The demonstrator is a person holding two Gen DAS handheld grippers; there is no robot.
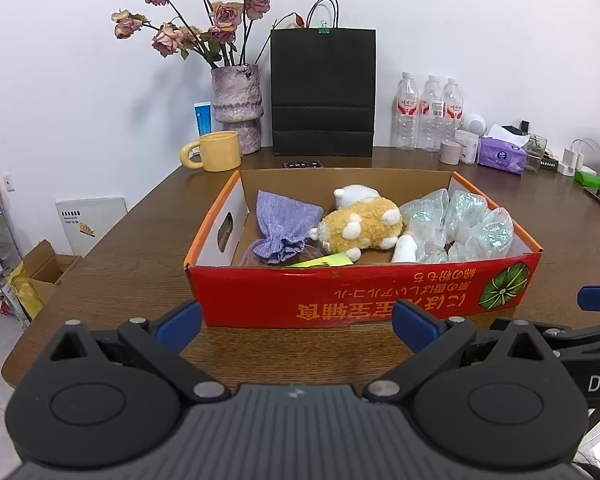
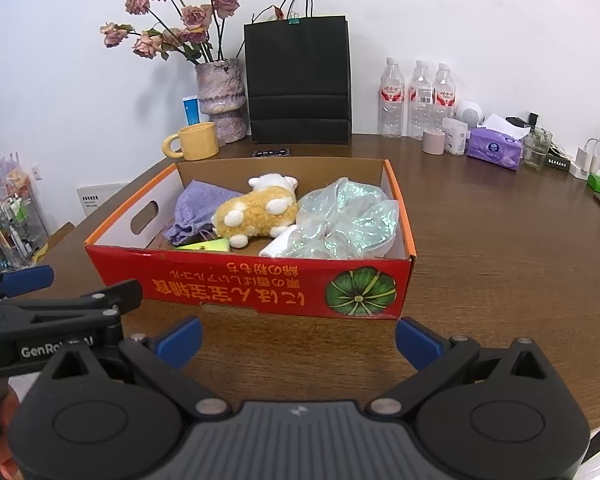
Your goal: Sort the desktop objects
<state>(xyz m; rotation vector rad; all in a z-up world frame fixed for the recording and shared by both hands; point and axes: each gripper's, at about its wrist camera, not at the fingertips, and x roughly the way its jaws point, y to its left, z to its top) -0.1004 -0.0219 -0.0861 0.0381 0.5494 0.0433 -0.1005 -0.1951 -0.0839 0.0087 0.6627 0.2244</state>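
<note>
Facing red box [image 1: 364, 292] w/ upside-down Japanese print, "GenRo…" on left hand-held gripper [image 2: 24, 280], both hand-held grippers apart

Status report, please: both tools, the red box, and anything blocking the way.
Left tool open, empty. Right tool open, empty. Both short of the red box; plush toy, purple pouch and shiny bag inside. Nothing blocking.

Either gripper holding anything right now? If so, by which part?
Nothing held. Left gripper and right gripper are both open, empty, short of the red box.
</note>
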